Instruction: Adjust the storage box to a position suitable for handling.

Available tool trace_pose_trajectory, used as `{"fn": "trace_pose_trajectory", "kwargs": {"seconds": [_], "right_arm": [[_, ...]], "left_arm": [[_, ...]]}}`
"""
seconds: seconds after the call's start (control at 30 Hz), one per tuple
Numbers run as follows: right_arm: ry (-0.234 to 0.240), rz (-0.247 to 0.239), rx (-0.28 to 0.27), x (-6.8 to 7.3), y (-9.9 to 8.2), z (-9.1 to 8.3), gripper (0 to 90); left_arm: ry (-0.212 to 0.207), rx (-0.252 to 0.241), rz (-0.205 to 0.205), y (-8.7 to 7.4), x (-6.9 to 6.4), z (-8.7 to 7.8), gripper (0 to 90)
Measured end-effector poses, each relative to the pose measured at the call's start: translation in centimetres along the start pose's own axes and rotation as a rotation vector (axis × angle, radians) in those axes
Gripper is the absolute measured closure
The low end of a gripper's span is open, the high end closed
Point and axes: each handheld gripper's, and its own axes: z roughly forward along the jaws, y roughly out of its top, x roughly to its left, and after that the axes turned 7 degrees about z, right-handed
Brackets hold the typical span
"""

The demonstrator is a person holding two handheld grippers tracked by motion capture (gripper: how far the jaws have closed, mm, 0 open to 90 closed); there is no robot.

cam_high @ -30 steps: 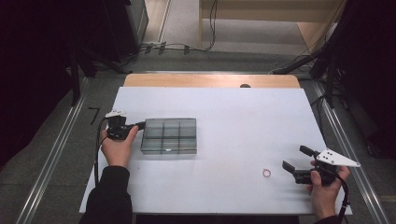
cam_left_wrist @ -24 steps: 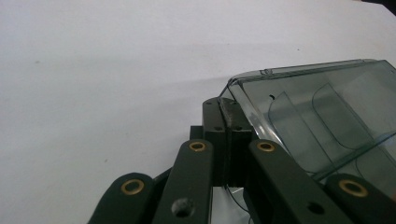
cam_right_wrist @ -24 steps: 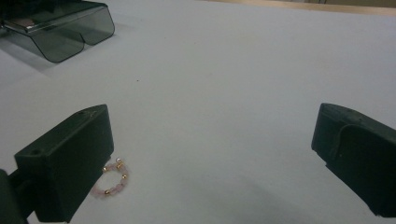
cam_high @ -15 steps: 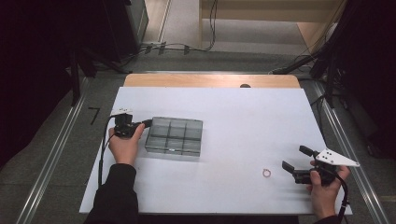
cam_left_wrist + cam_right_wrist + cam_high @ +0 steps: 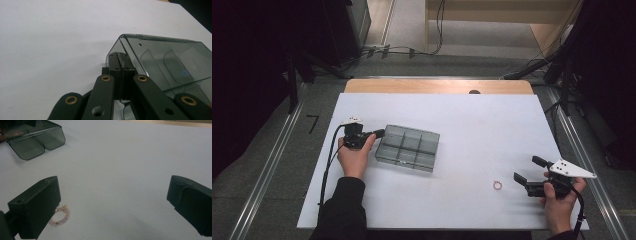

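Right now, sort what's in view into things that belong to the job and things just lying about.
Belongs to the job:
- compartment box, smoky clear plastic
- left gripper, shut at the box's edge
- bead bracelet, pink and gold
- right gripper, open beside the bracelet

Just lying about:
- cables on the floor beyond the table

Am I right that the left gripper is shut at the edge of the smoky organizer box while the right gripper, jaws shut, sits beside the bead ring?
Not quite: the right gripper has its jaws wide open, as the right gripper view shows. The rest holds: left gripper shut at the organizer box edge, bead ring beside the right one.
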Motion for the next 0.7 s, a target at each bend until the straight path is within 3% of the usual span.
{"fn": "trace_pose_trajectory", "kwargs": {"seconds": [0.17,0.7], "right_arm": [[0.001,0.002,0.002,0.0,0.0,0.0,0.0],[0.004,-0.012,0.006,0.0,0.0,0.1,0.0]], "left_arm": [[-0.032,0.026,0.052,0.7,-1.6,1.0,89.5],[-0.122,0.046,0.099,0.6,-5.2,2.9,89.5]]}}
